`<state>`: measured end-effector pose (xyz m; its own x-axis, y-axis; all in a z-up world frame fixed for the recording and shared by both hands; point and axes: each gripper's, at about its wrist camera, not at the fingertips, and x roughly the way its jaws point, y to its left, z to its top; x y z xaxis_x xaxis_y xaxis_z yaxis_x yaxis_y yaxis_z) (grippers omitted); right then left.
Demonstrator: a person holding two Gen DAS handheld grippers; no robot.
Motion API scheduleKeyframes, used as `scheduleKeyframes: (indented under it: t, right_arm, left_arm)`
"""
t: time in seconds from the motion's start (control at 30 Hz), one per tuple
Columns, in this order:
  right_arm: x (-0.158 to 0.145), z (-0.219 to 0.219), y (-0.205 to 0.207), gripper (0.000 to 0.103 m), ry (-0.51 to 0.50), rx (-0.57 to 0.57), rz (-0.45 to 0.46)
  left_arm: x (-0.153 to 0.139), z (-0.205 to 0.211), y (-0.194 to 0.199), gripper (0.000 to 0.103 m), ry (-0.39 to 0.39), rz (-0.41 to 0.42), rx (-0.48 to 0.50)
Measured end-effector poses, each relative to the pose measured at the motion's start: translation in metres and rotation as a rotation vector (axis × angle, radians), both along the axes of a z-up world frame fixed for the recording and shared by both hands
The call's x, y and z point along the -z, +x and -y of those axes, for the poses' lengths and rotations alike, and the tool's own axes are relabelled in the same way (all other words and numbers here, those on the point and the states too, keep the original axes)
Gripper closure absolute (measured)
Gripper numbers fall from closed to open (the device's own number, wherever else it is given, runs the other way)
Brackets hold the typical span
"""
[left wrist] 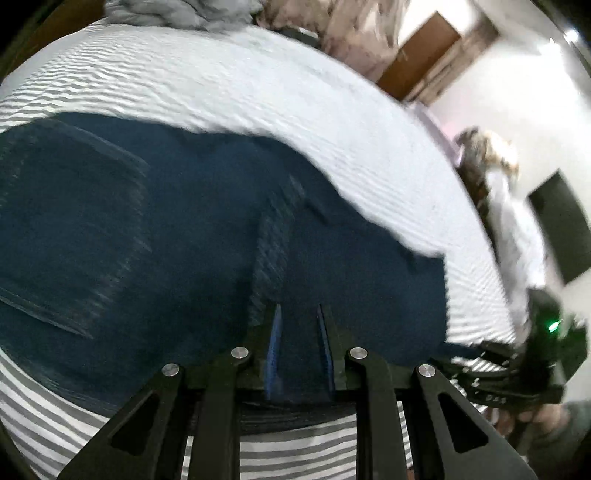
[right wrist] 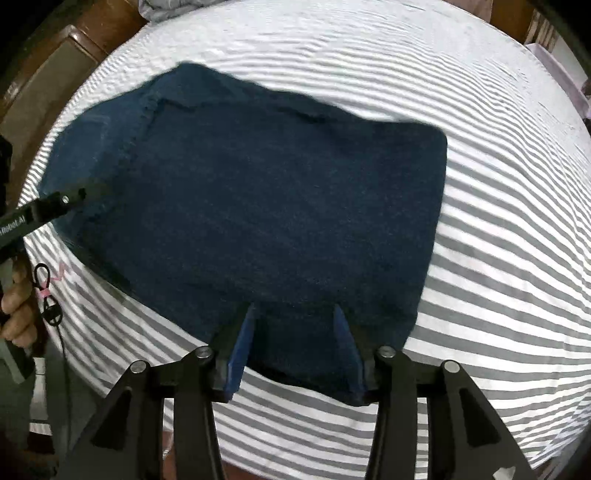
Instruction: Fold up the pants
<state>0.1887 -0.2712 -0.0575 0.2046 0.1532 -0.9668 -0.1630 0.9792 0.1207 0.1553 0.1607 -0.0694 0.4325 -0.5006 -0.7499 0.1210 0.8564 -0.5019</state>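
Dark blue folded jeans [right wrist: 258, 199] lie flat on the grey-and-white striped bed sheet [right wrist: 498, 221]. My right gripper [right wrist: 295, 343] points down over their near edge; its blue pads stand apart, the denim lies flat between them, and neither pad presses on it. It also shows at the right of the left wrist view, the right gripper [left wrist: 465, 354] by the jeans' corner. My left gripper [left wrist: 300, 332] hovers over the jeans [left wrist: 166, 229] with a narrow gap between its pads; blur hides whether any cloth is pinched. In the right wrist view the left gripper [right wrist: 90, 190] tips onto the jeans' left edge.
A grey bundle of cloth [left wrist: 166, 11] lies at the bed's far side. Wooden furniture [right wrist: 55, 66] stands past the left edge of the bed. A hand [right wrist: 14, 306] grips the left tool, with a cable and pink tag [right wrist: 46, 291] hanging beside it. A brown door [left wrist: 417, 51] stands beyond the bed.
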Motion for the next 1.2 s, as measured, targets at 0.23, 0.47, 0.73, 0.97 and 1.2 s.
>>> scheduleKeyframes:
  t: [0.23,0.47,0.73,0.97,1.2]
  right_arm:
    - [-0.023,-0.019,0.015,0.052,0.020,-0.011,0.051]
    - [-0.012,-0.061,0.023,0.052,0.041,-0.068,0.031]
    - [-0.008,-0.106,0.037,0.052,0.050,-0.124,0.028]
    - [-0.006,-0.118,0.052,0.052,0.050,-0.114,0.043]
    - [0.005,-0.128,0.055,0.052,0.000,-0.132,0.054]
  left_arm:
    - [-0.031,-0.134,0.011,0.081,0.004,0.059,-0.237]
    - [-0.002,-0.258,-0.002,0.076,-0.259,-0.066,-0.477]
    - [0.049,-0.301,-0.040,0.052,-0.490,-0.166,-0.584]
    - [0.081,-0.301,-0.031,0.051,-0.553,-0.243,-0.654]
    - [0.105,-0.307,-0.053,0.048,-0.634,-0.249,-0.713]
